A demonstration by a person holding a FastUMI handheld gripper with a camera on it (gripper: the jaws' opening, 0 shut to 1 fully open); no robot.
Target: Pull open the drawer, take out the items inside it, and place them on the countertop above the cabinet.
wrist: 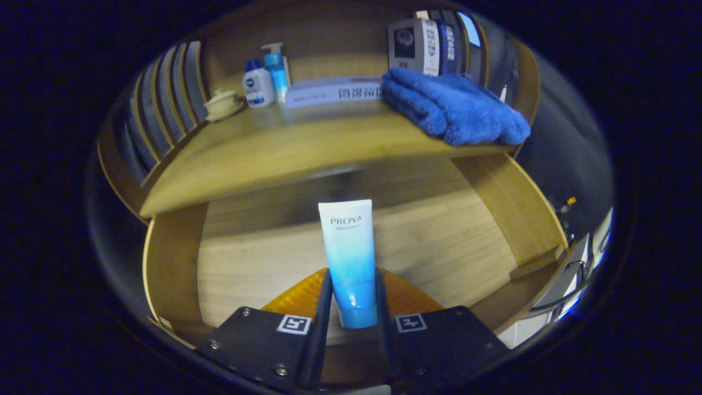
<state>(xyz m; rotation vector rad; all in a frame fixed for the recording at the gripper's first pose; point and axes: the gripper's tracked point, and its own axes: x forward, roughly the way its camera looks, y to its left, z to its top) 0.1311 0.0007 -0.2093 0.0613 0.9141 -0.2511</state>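
Note:
My gripper (351, 299) is shut on a white-and-blue cosmetic tube (349, 252), which stands up between the fingers with its cap end down. Both fingers press on the tube's lower part. Beneath it lies the pulled-open wooden drawer (439, 241), its pale bottom bare around the tube. The tube is held above the drawer floor. Above and beyond the drawer runs the wooden countertop (285, 148) of the cabinet.
On the countertop lie a blue towel (455, 107), a long pale box (334, 92), two small bottles (266, 79), a lidded cup (222, 103) and a grey box (419, 46) at the back. Slatted wooden sides (164, 93) flank the counter. The drawer's side walls (510, 203) stand left and right.

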